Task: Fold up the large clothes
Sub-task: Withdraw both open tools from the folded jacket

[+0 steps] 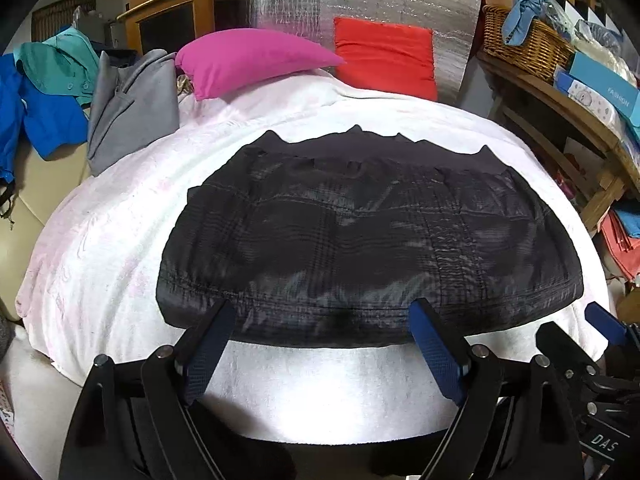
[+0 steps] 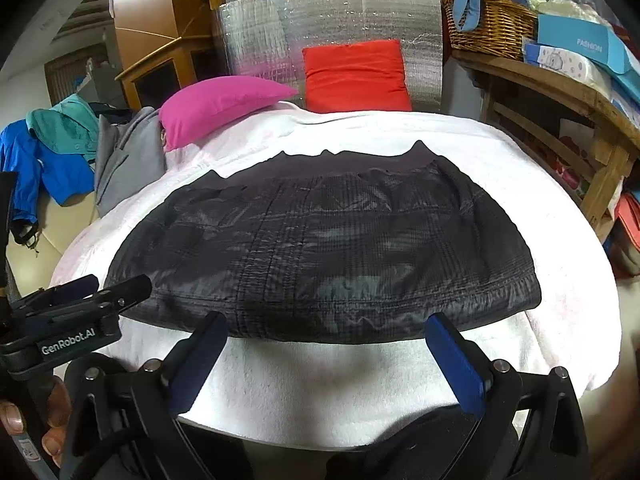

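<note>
- Dark garment [image 1: 360, 240] lying flat and spread wide on the white blanket [image 1: 100, 260], ribbed edge with small points at the far side, stitched hem at the near side.
- Left claw [image 1: 324, 316] spread wide, blue pads [image 1: 436, 352] well apart, nothing between them.
- Tips of the left claw at the garment's near hem, just over its edge; touching or only above it, cannot tell.
- From the left wrist view, garment straight ahead, stretching well past both fingers to either side.
- Right claw [image 2: 328, 330] likewise released, fingers [image 2: 200, 364] splayed, gripping nothing.
- Tips of the right claw at the same near hem, garment directly ahead and filling the middle of the blanket [image 2: 560, 300].
- Left claw seen low on the left in the right wrist view [image 2: 96, 292], beside the garment's near left corner; right claw's blue tip at the right edge of the left wrist view [image 1: 604, 320], near the near right corner.
- Pink pillow [image 1: 252, 60] and red pillow [image 1: 386, 56] beyond the garment at the blanket's far end, apart from it.
- Grey garment [image 1: 128, 108] and blue and teal clothes [image 1: 44, 96] heaped off to the far left.
- Wicker basket [image 1: 524, 44] on a wooden shelf [image 1: 560, 108] to the right.
</note>
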{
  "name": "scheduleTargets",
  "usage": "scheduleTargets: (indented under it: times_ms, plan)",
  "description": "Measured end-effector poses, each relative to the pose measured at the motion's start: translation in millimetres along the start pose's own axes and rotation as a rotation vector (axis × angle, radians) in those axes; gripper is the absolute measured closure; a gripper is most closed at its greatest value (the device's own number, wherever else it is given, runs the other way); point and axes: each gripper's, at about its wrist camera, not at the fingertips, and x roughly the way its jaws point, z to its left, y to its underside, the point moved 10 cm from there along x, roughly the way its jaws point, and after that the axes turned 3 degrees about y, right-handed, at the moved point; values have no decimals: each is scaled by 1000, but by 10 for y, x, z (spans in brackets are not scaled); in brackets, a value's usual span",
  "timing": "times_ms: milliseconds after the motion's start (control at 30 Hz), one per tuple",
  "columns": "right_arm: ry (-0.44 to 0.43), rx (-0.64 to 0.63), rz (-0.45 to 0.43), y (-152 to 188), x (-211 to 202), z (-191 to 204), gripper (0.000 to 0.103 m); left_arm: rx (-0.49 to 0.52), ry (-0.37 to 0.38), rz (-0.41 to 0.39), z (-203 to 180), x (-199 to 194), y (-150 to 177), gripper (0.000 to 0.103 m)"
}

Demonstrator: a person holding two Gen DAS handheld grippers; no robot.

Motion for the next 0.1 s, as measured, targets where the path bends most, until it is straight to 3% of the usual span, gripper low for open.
scheduleTargets:
  times_ms: [100]
  plan:
    - [-1, 5, 3, -5, 24, -9, 2, 8, 15, -3, -49, 2, -21, 13]
